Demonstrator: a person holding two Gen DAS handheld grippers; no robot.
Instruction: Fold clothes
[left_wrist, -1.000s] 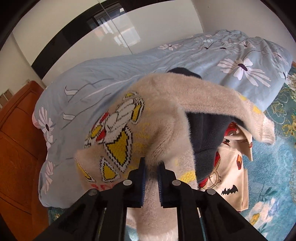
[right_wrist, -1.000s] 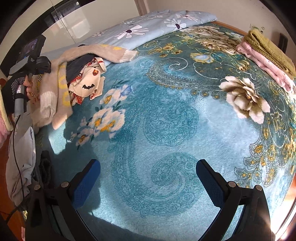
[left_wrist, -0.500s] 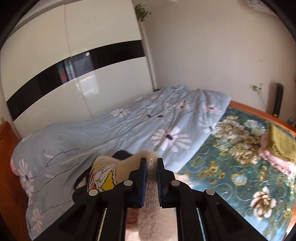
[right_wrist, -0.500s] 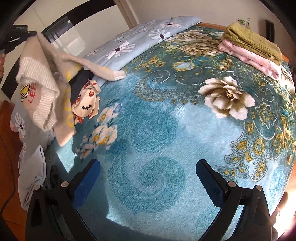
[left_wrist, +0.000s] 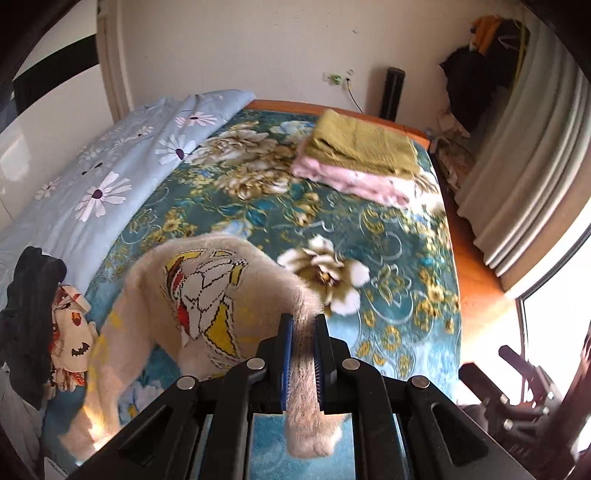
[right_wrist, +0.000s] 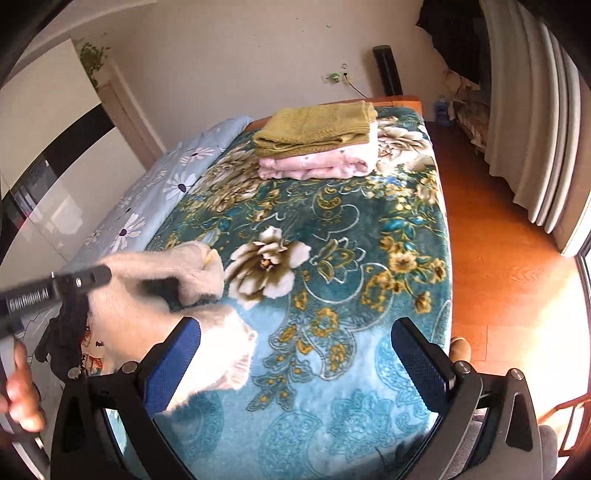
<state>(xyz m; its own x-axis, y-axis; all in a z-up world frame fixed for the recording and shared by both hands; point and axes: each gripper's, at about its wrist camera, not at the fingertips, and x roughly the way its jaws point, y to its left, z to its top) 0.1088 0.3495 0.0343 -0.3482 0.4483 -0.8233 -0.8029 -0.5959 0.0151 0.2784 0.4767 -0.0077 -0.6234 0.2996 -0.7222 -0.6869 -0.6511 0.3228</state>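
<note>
While the left gripper (left_wrist: 303, 325) pinches the cream sweater (left_wrist: 192, 280) aloft, right gripper (right_wrist: 295, 350) gapes empty; spreading step, needs flat laying toward twelve o'clock.

I saw bare blanket (right_wrist: 332, 369) open between the folded stack (right_wrist: 317, 142) and me; left of it, the sweater (left_wrist: 207, 295) and dark clothes pile (left_wrist: 29, 306) blocked passage.

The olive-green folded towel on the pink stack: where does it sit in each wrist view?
Left wrist: olive-green folded towel at upper centre-right, near the bed's far corner.
Right wrist: olive-green folded towel at upper centre, atop the pink stack.
Shared landmark: the big cream flower on the teal blanket.
</note>
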